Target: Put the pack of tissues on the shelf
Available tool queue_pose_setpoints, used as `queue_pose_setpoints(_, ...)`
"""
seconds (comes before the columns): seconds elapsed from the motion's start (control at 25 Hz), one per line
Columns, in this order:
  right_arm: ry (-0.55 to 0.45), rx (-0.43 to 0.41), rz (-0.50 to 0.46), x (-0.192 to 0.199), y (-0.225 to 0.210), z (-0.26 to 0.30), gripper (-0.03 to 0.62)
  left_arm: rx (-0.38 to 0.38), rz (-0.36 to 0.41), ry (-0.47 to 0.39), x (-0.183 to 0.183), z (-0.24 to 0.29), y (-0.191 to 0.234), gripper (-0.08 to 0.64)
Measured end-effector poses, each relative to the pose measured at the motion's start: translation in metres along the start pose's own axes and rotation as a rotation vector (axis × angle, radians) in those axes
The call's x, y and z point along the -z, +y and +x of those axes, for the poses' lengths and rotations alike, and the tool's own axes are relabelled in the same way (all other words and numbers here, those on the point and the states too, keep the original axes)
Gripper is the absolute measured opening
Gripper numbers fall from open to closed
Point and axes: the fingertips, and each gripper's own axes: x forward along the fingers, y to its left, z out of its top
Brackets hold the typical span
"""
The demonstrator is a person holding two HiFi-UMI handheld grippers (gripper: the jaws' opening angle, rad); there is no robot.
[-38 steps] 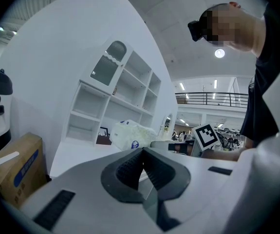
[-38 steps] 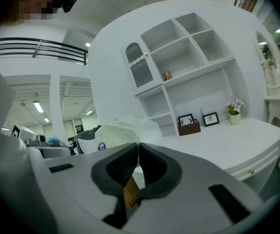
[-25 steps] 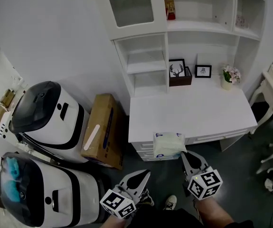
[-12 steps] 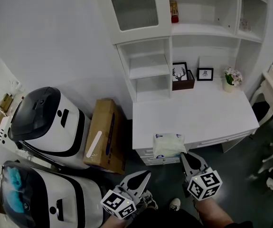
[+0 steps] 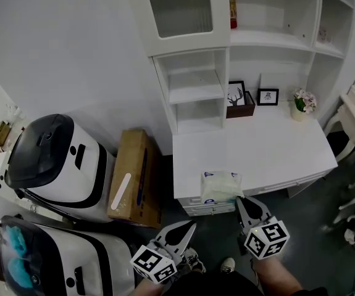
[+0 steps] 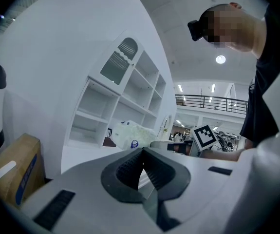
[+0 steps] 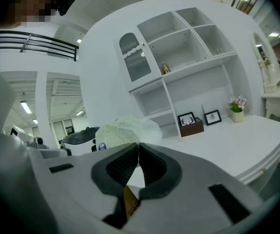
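Evidently for lifting to the shelf (image 5: 192, 94), the pack of tissues (image 5: 220, 187) is pinched at its near end by the right gripper (image 5: 238, 198) over the front edge of the desk (image 5: 270, 147); the left gripper (image 5: 192, 226) hangs clenched, empty.

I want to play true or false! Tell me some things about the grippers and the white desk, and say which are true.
1. The right hand-held gripper holds the pack of tissues. True.
2. The left hand-held gripper holds a picture frame. False: its jaws are shut on nothing.
3. The flower pot stands on the white desk. True.
4. The cardboard box sits on the desk. False: it lies on the floor beside it.
5. The pack lies on a shelf. False: the gripper holds it near the desk's front edge.
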Motion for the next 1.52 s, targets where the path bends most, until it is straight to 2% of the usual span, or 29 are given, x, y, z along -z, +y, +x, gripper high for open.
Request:
queue_pose_setpoints(0.88, -0.004, 0.071, 0.001, -0.003, 0.009, 0.062, 0.009, 0.087, 0.005, 0.015, -0.02, 0.012, 0.063, 0.005)
queue_pose_setpoints(1.52, -0.016, 0.101, -0.013, -0.008, 0.032, 0.103, 0.009, 0.132, 0.009, -0.007, -0.035, 0.0, 0.101, 0.005)
